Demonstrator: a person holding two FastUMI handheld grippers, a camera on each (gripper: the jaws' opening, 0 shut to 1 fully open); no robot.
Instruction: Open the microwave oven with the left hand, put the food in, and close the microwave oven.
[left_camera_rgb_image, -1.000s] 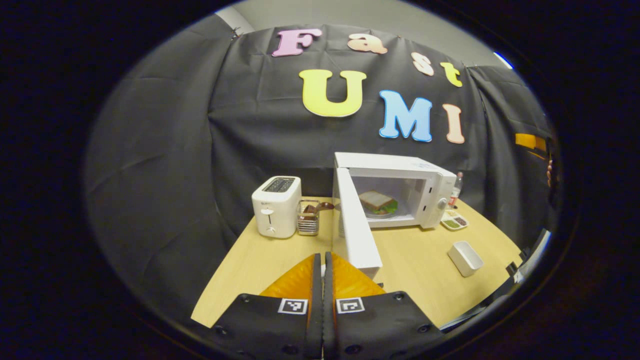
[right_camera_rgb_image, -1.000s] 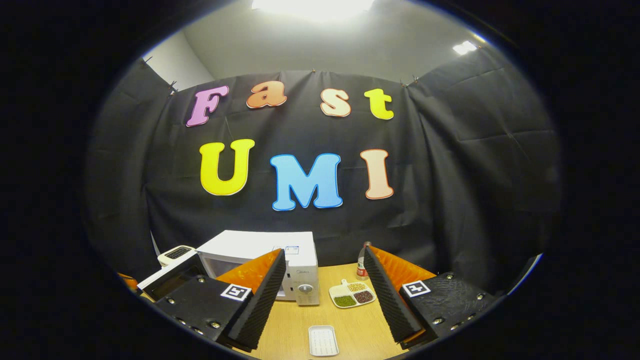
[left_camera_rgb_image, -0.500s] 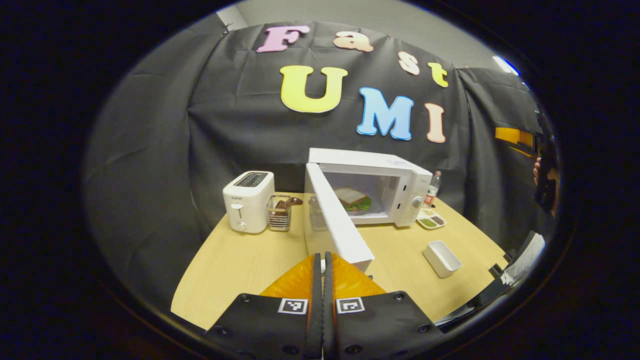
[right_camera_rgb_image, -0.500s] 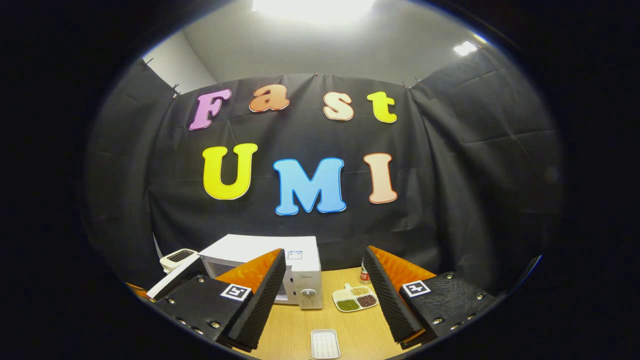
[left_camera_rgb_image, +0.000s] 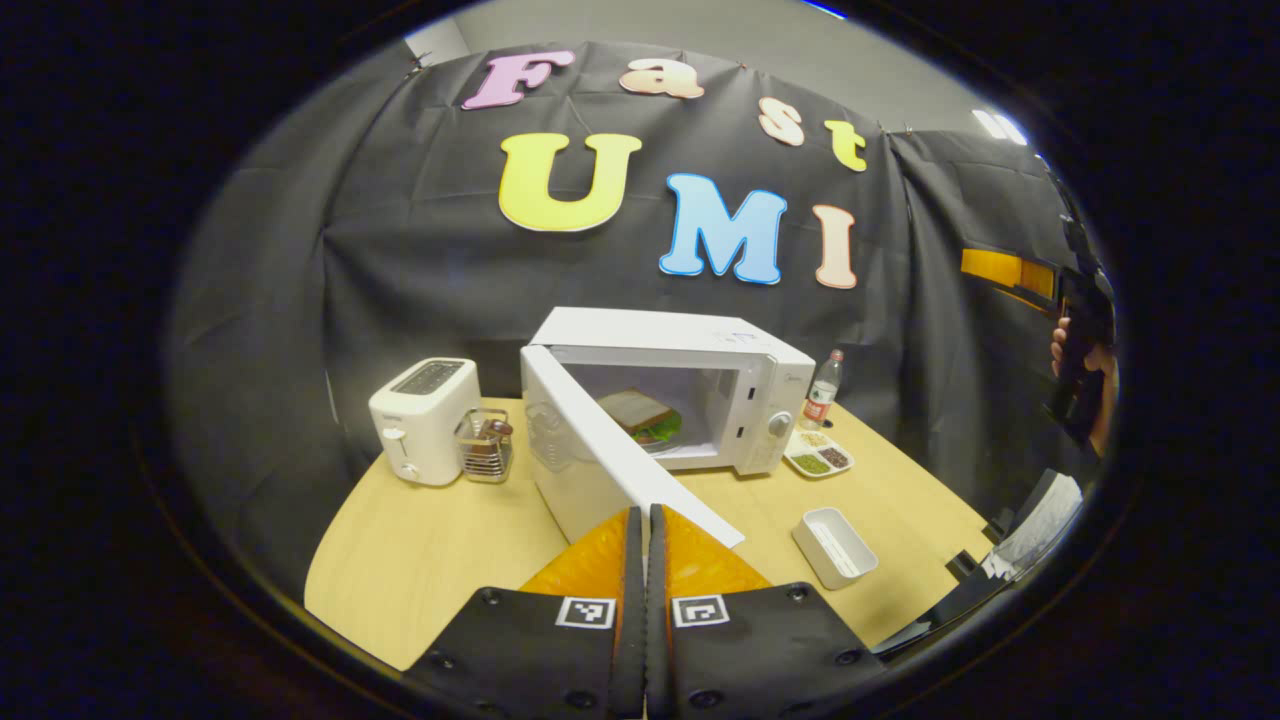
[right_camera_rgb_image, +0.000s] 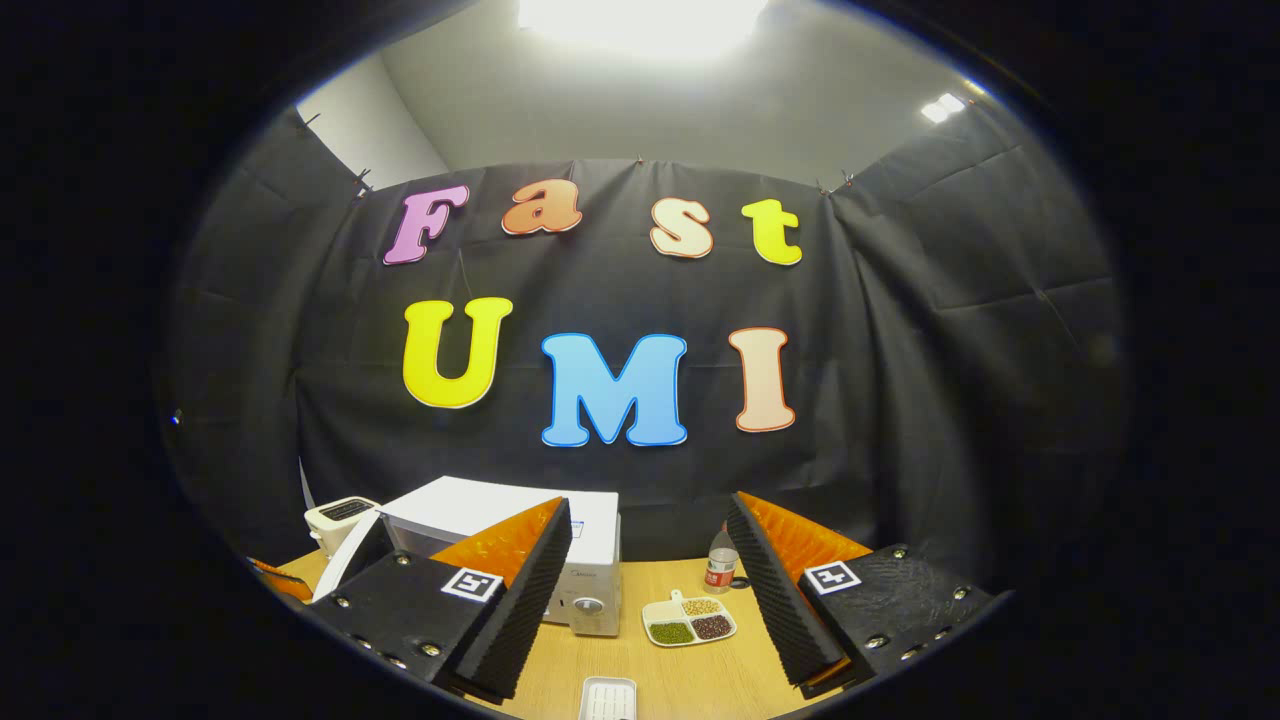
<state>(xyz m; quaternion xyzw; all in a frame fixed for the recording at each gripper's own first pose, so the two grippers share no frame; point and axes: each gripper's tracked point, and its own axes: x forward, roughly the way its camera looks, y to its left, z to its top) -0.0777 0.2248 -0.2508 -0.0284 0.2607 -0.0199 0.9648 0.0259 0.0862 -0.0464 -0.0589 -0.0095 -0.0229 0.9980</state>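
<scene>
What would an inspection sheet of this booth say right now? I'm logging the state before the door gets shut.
Surface: wooden table, bare in front.
Job's things: white microwave with its door swung open; sandwich on a plate inside.
Clutter: toaster, wire holder, bottle, sectioned dish of beans, empty white tray.
Grippers: left gripper shut, empty, tips close to the door's edge; contact cannot be told. Right gripper open, empty, raised off the table.
Cables: nothing seen.
Surroundings: black cloth wall; a hand holding the other gripper at the right edge of the left gripper view.
</scene>
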